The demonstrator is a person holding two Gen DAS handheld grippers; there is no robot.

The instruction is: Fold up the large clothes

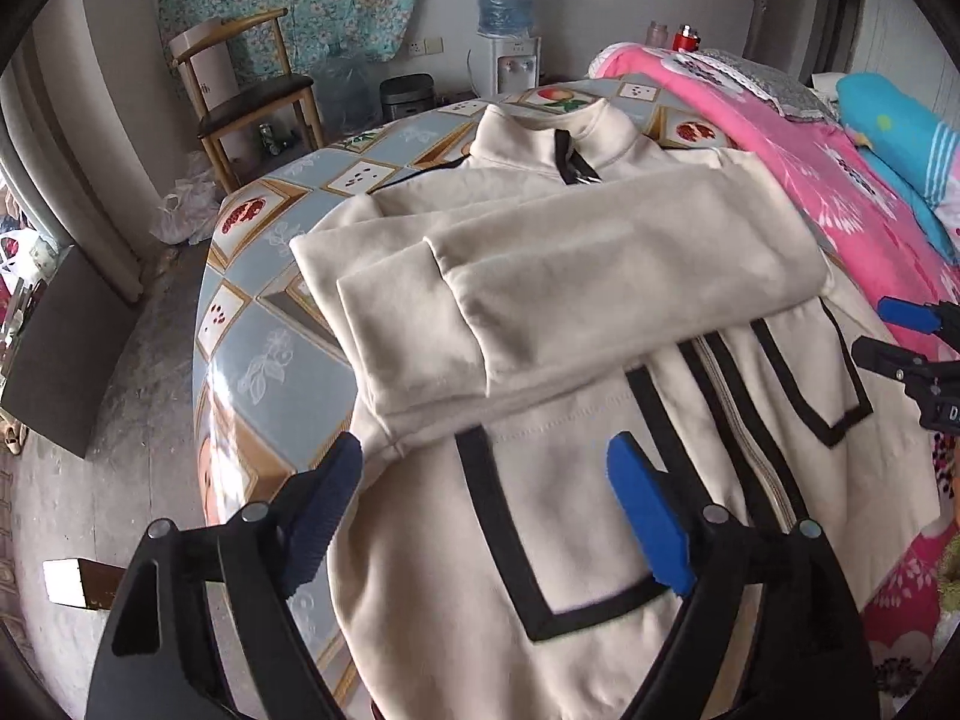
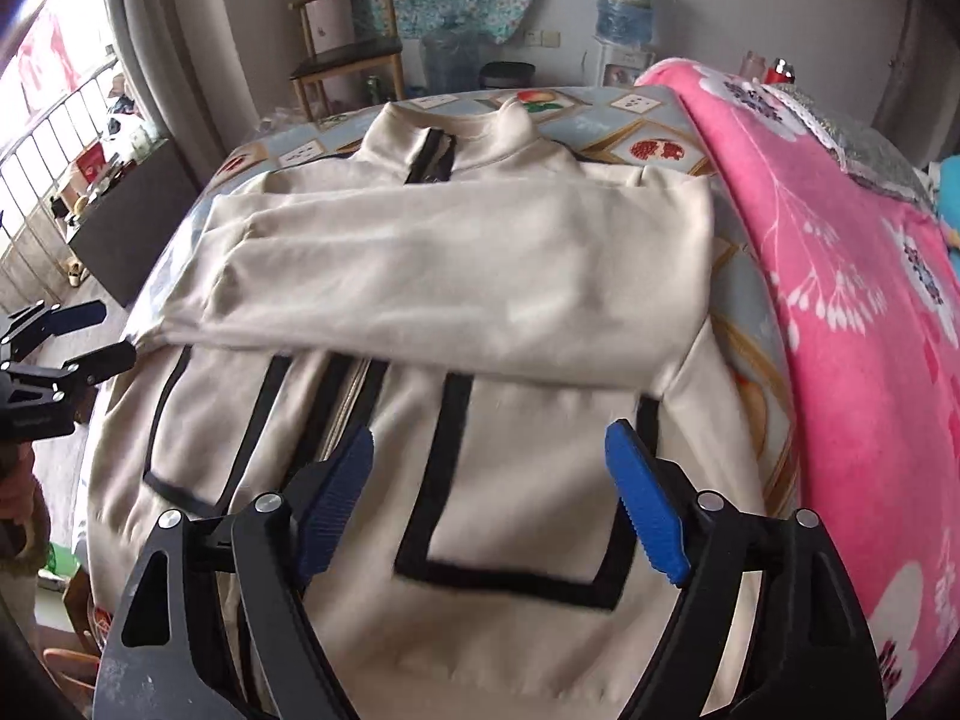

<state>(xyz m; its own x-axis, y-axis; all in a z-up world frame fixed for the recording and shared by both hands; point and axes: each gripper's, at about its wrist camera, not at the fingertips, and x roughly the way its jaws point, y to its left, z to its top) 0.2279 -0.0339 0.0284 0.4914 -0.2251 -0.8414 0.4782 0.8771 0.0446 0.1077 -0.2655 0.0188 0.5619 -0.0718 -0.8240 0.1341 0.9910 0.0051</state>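
A cream jacket (image 1: pixel 570 276) with black trim lies face up on a round table (image 1: pixel 270 360), collar at the far side. Both sleeves (image 2: pixel 480 276) are folded across its chest, one on the other. My left gripper (image 1: pixel 486 456) hovers open over the jacket's lower left part, near a black-edged pocket (image 1: pixel 510 540), with nothing between its fingers. My right gripper (image 2: pixel 491 438) is open and empty above the other pocket (image 2: pixel 516 510). Each gripper also shows in the other's view: the right gripper (image 1: pixel 882 330) at the right edge, the left gripper (image 2: pixel 111 333) at the left edge.
A pink flowered blanket (image 1: pixel 810 180) lies on a bed right of the table, touching its edge. A wooden chair (image 1: pixel 240 90), a water dispenser (image 1: pixel 507 30) and a dark bin stand at the back wall. A dark cabinet (image 1: pixel 60 348) is on the floor at left.
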